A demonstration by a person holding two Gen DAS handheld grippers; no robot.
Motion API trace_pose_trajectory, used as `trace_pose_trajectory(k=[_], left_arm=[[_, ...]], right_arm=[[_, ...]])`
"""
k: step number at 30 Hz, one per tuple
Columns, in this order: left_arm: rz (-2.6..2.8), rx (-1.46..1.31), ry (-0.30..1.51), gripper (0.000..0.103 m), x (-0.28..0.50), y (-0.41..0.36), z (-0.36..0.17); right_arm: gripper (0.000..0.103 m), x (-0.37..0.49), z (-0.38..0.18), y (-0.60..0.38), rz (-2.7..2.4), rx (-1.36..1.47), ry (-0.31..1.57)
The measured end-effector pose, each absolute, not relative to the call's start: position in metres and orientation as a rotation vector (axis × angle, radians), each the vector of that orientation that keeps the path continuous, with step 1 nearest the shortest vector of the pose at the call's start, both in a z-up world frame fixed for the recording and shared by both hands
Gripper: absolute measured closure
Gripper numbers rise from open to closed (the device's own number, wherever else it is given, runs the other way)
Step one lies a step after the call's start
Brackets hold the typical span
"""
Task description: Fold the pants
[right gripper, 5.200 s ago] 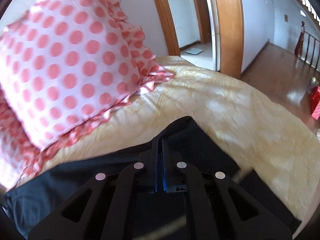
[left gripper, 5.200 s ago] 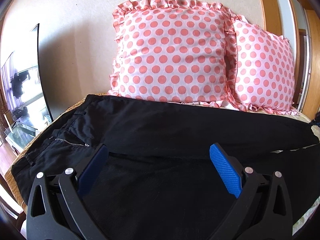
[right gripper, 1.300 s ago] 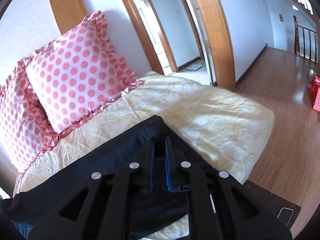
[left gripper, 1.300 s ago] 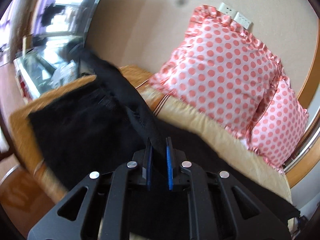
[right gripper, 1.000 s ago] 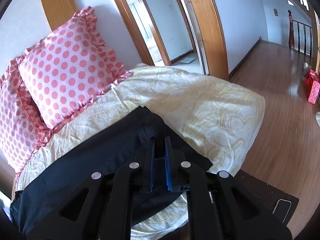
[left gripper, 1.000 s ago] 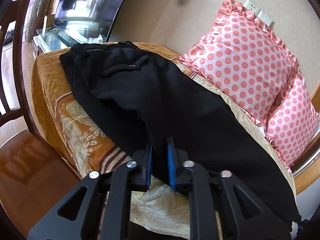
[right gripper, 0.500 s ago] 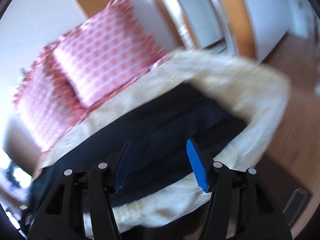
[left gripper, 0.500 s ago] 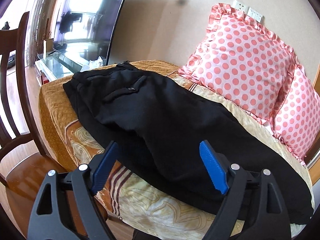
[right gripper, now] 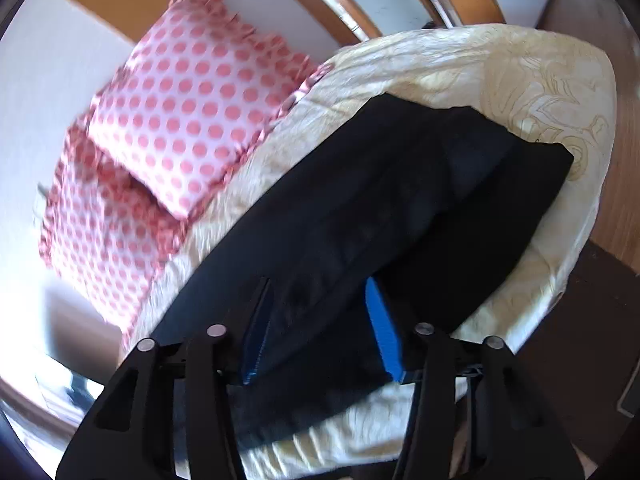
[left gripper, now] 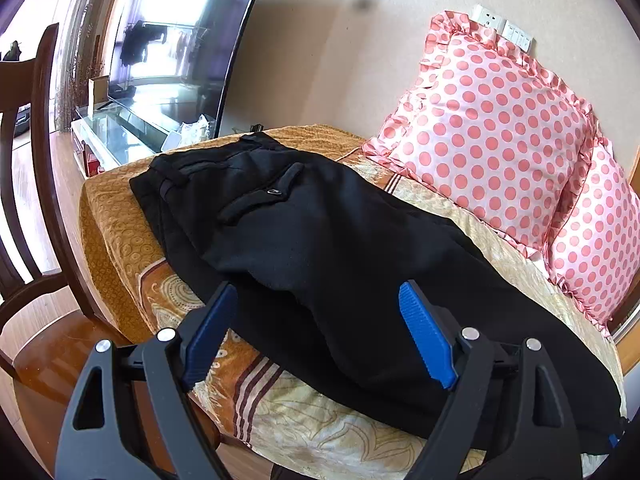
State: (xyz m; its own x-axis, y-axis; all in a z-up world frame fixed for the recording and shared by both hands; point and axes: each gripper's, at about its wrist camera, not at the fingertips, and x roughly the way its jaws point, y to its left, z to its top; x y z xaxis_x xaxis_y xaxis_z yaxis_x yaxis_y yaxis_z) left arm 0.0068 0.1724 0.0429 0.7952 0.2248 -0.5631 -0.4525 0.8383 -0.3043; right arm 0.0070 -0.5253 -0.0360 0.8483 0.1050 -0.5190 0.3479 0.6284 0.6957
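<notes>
The black pants (left gripper: 320,248) lie lengthwise along the bed's front edge, one leg folded over the other, waistband and a buttoned back pocket at the far left. My left gripper (left gripper: 316,332) is open and empty, just above the pants' near edge at the thigh. In the right wrist view the pants (right gripper: 400,208) end in the leg cuffs at the right of the bed. My right gripper (right gripper: 316,328) is open and empty over the lower legs. This view is blurred.
Two pink polka-dot pillows (left gripper: 492,136) lean on the wall behind the pants. The bed (left gripper: 120,240) has a yellow patterned cover. A dark wooden chair (left gripper: 36,184) stands at the left by the bed's end. A TV (left gripper: 168,52) stands on a glass stand beyond.
Both grippers held the pants' edge shut one second ago; both have let go, opened and pulled back. The pants now lie flat, folded leg over leg. The right wrist view has tilted.
</notes>
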Motion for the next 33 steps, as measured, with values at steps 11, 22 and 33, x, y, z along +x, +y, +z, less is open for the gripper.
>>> trace_pose_trajectory(k=[11, 22, 33], left_arm=[[0.387, -0.448, 0.562, 0.020, 0.009, 0.181, 0.042], [0.390, -0.513, 0.562, 0.018, 0.009, 0.198, 0.045], [0.344, -0.469, 0.593, 0.017, 0.021, 0.187, 0.041]], right_arm=[[0.101, -0.046, -0.028, -0.519, -0.250, 0.823, 0.460], [0.068, -0.034, -0.029, -0.517, -0.176, 0.802, 0.534], [0.068, -0.018, -0.042, -0.522, -0.113, 0.953, 0.582]])
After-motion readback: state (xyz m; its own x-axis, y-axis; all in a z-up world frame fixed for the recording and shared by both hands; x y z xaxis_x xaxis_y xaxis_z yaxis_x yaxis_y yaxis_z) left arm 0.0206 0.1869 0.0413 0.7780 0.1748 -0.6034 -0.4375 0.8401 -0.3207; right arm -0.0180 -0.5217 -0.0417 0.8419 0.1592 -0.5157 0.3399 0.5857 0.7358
